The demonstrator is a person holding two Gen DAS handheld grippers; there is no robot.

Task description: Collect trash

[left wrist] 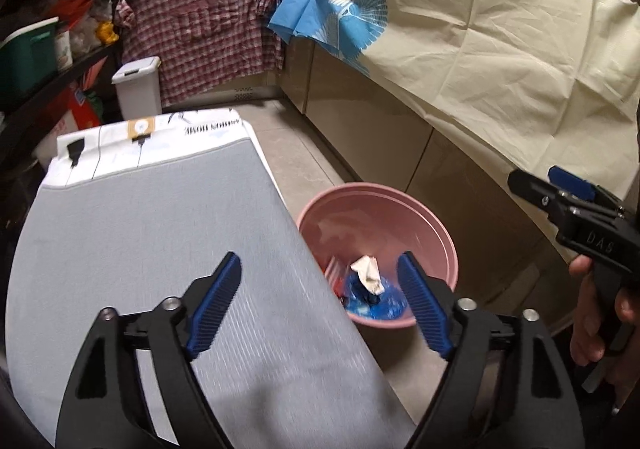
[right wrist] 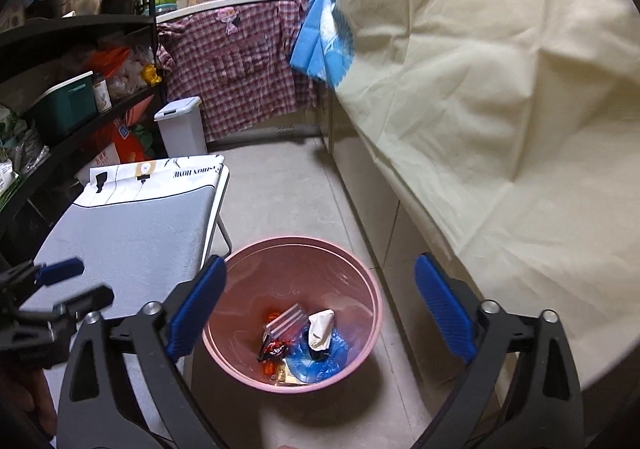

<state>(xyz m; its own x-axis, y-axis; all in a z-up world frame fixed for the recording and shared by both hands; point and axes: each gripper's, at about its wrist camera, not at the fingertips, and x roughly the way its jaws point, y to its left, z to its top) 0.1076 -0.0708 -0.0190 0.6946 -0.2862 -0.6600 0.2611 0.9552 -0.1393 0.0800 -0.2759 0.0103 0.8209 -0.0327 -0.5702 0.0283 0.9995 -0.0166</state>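
crumpled tissue (right wrist: 321, 329) lies in round pink plastic bin (right wrist: 360, 273); both ribbed tools (left wrist: 320, 301) (right wrist: 320, 307) gape apart, holding nothing.

The right claw (right wrist: 320, 309) hangs spread wide above the pink bin (right wrist: 356, 273); inside it lie a crumpled tissue (right wrist: 320, 329), blue plastic bag (right wrist: 320, 363) and snack wrapper (right wrist: 274, 349).

The table cover (right wrist: 192, 172) reads "FASHION HOME", seen upside down; the right hand-held gripper (left wrist: 560, 191) bears "DAS".

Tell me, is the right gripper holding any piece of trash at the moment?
No, the right gripper is wide open with nothing between its blue pads, and the trash lies at the bottom of the pink bin under it.
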